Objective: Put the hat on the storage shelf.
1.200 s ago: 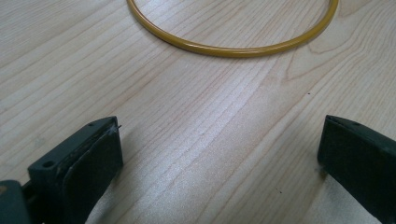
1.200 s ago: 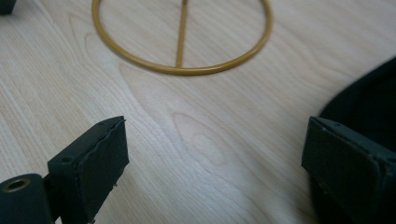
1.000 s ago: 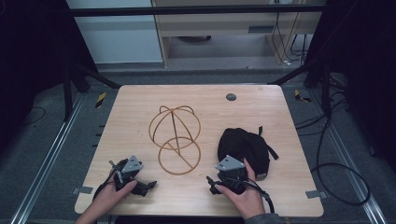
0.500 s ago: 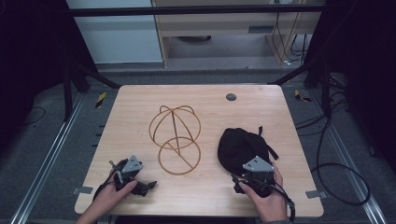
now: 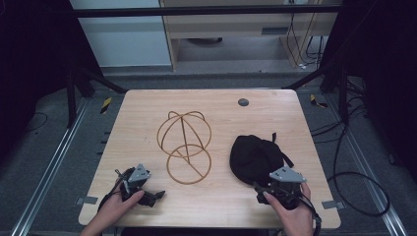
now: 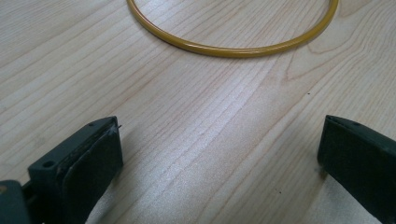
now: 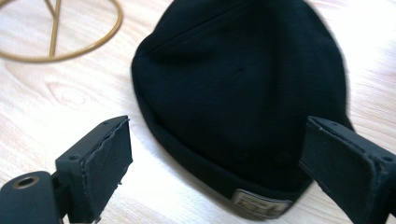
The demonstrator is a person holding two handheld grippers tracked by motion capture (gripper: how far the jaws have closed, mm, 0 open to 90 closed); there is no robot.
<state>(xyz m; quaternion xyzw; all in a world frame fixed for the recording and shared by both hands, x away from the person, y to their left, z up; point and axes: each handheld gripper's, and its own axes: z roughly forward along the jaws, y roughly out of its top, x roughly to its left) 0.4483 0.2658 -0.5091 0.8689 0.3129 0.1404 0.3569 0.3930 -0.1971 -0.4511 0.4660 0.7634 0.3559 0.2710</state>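
On the right half of the tabletop point(image 5: 147, 108), just ahead of the right gripper point(image 5: 279, 191): a black beanie point(image 5: 255, 157), lying flat, a small sewn label point(image 7: 259, 205) on its cuff at the near edge. Seen along the right gripper point(image 7: 219, 163), jaws spread wide apart, nothing between them, framing the cuff from either side but not yet touching it. Judged as the approach to a first grasp of the beanie. Next move likely calls for easing forward and down until one pad slides under the cuff edge, then closing on the doubled fabric rather than the thin crown.

Just left of the beanie, apart from it, a gold wire hat stand point(image 5: 184, 142), round base ring flat on the wood, domed hoops behind. Further left, the left gripper point(image 5: 142, 189) low near the front edge, jaws likewise wide apart and empty, base ring point(image 6: 233, 44) ahead.

Hard to make out: label wording, blurred; the beanie's far edge, cut off in the right gripper view; whether its opening lies accessible or pressed shut.
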